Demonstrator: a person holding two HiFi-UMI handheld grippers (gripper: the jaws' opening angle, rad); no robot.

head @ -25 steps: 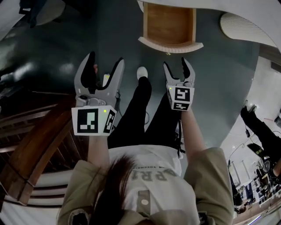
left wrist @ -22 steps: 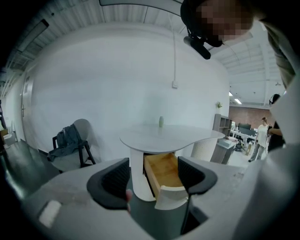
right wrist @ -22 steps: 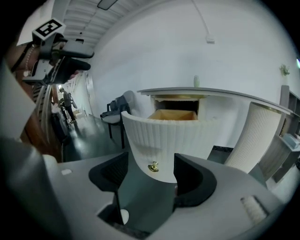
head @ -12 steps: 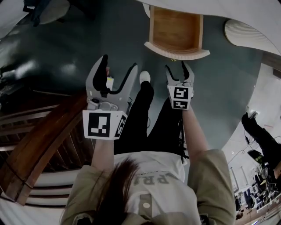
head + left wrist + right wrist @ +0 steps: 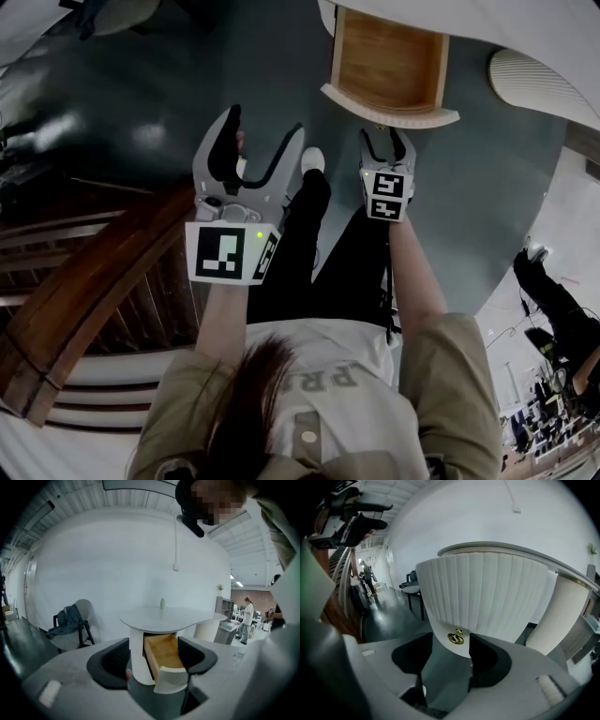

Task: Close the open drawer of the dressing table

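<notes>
Currently, the open drawer (image 5: pixel 387 61), pale wood inside with a white fluted curved front, projects from the white dressing table's pedestal below the rounded tabletop (image 5: pixel 178 616). It hangs over a dark glossy floor (image 5: pixel 150 112). The right tongs (image 5: pixel 385 141) sit just short of the drawer's front edge. Their jaws have just been closing yet stand apart, with the small brass knob (image 5: pixel 455 637) framed between the jaw tips and neither pad touching it. The left tongs (image 5: pixel 264 141) are held to the left of the drawer and farther back from it, jaws wide apart with nothing gripped. Bare floor lies open on both sides of the drawer. A brown wooden stair rail (image 5: pixel 84 291) borders the left side, well apart from the drawer. A chair draped with a dark garment (image 5: pixel 70 620) stands left of the table, near the wall.
</notes>
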